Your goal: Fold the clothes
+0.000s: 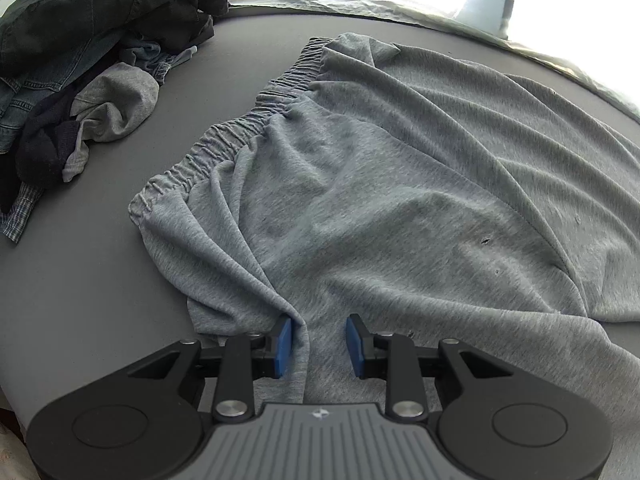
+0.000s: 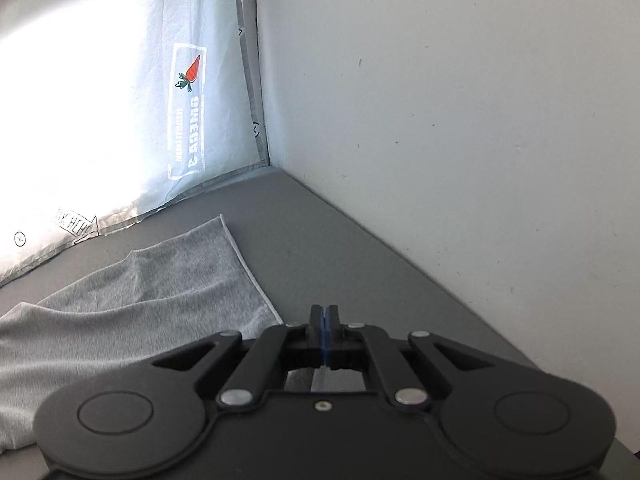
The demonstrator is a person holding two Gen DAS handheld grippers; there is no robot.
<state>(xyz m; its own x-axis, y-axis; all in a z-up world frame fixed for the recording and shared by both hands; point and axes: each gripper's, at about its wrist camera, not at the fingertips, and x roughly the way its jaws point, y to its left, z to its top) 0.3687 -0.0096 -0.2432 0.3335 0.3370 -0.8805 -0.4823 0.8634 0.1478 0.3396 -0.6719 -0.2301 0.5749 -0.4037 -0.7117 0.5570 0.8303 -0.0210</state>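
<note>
Grey jersey trousers (image 1: 360,184) with an elastic waistband (image 1: 240,128) lie spread and wrinkled on the grey table (image 1: 80,280). My left gripper (image 1: 320,344) is open low over the near edge of the fabric, and a raised fold runs beside its left blue pad (image 1: 284,344). In the right wrist view, one leg of the trousers (image 2: 160,280) ends in a pale hem (image 2: 248,268). My right gripper (image 2: 324,316) is shut, and grey fabric shows just behind its pads, apparently pinched there.
A heap of dark, denim and grey clothes (image 1: 80,60) lies at the table's far left. A pale printed sheet (image 2: 120,120) hangs at the back, brightly lit. A white wall (image 2: 440,120) borders the table on the right.
</note>
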